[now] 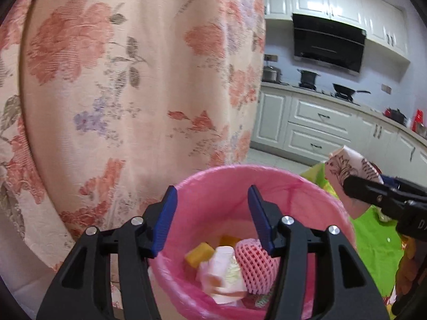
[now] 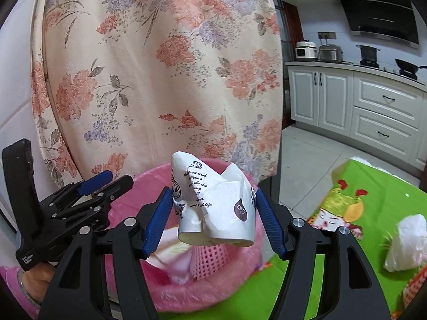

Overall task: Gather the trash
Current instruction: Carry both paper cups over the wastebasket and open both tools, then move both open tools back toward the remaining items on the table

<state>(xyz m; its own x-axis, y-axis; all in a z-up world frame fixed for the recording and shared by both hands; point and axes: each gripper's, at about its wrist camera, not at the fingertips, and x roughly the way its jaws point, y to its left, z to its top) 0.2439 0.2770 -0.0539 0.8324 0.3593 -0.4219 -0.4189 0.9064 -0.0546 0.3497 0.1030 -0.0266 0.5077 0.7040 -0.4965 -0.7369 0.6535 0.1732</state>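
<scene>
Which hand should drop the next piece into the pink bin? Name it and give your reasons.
Right. The right gripper is shut on the crushed paper cup, carried over the rim of the pink-lined bin. The left gripper is open and empty above the bin.

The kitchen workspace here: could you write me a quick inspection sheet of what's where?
Surface: green cartoon-print tablecloth.
Job's things: pink-lined bin holding a pink foam net, yellow pieces and pale wrappers; crushed paper cup above the bin.
Clutter: white plastic bag on the cloth.
Claws: right claw shut on the paper cup; left claw open and empty over the bin.
Cables: nothing seen.
Surroundings: floral cloth behind the bin, white cabinets, range hood, pots on the counter.
</scene>
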